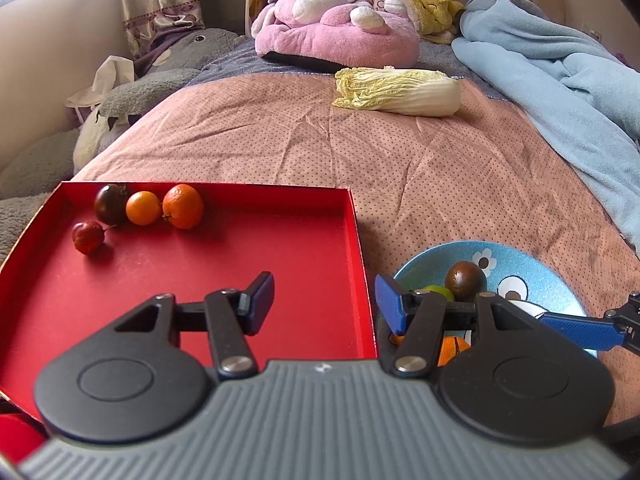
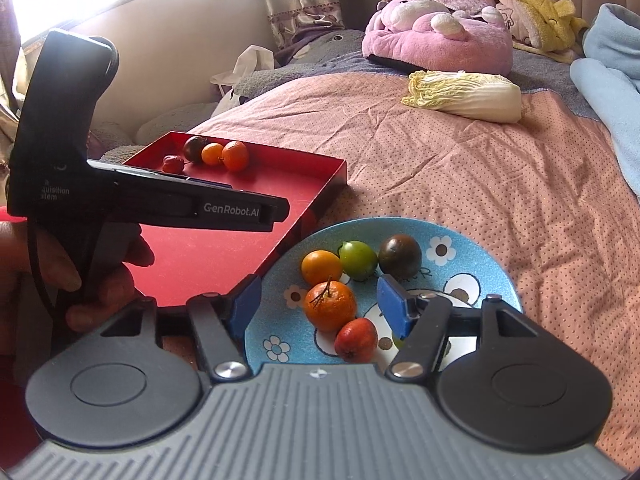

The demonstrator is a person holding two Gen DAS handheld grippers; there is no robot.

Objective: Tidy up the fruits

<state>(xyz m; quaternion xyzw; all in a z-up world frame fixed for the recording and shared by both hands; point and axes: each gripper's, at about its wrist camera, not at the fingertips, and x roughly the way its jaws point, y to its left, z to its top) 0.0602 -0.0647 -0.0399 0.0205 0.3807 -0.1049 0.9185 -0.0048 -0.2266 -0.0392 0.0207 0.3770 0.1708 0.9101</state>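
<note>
A red tray (image 1: 240, 280) on the bed holds a dark tomato (image 1: 110, 204), a small orange fruit (image 1: 143, 208), a mandarin (image 1: 183, 206) and a small red fruit (image 1: 87, 237) at its far left. My left gripper (image 1: 324, 292) hangs open over the tray's right wall, holding nothing. Right of the tray, a blue cartoon plate (image 2: 480, 256) carries a mandarin (image 2: 330, 306), a red fruit (image 2: 356, 339), a yellow-orange tomato (image 2: 321, 267), a green one (image 2: 358, 260) and a dark one (image 2: 400, 254). My right gripper (image 2: 318, 292) is open, with the plate's mandarin between its pads, untouched.
A napa cabbage (image 1: 400, 92) lies farther up the pink dotted bedspread. A pink plush toy (image 1: 336, 28) and a yellow one sit at the headboard. A blue blanket (image 1: 560, 80) is heaped on the right, and grey plush toys (image 1: 132, 96) are on the left.
</note>
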